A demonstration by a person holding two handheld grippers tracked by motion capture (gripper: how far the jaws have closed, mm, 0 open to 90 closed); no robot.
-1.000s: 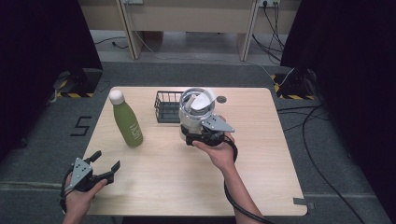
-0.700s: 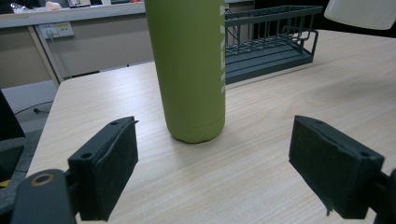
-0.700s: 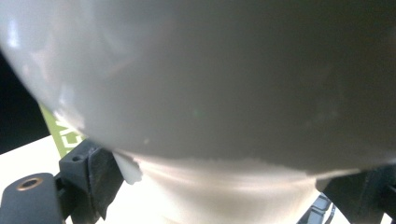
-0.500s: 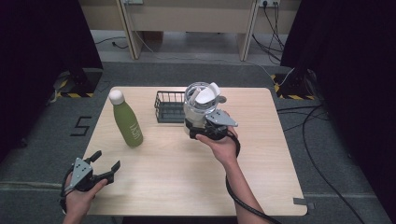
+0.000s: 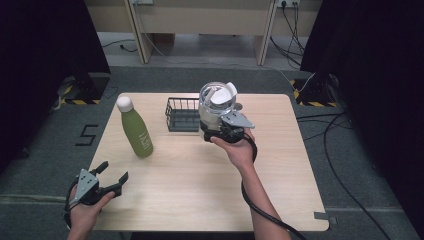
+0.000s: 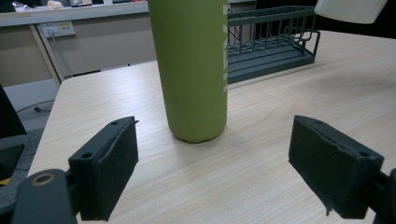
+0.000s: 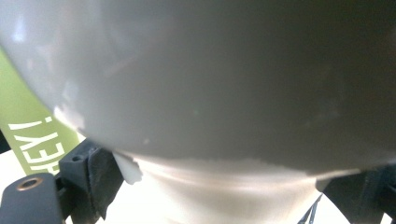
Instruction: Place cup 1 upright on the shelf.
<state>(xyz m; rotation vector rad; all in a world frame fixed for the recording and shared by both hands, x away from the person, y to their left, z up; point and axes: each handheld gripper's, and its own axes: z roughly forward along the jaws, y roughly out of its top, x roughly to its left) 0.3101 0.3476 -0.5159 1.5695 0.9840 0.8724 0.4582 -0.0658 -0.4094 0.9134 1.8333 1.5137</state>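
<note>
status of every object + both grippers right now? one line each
green bottle: upright on the table, white cap on, untouched
wire basket: on the table, looks empty
clear jar: held up off the table, white lid flipped open
right gripper: shut on the clear jar
left gripper: open, holding nothing, near the table's front-left corner, pointed at the green bottle
table: light wood

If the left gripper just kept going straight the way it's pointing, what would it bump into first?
Most likely the green bottle. In the left gripper view it stands upright on the table, right between the open jaws of the left gripper and ahead of them. The wire basket sits farther back.
</note>
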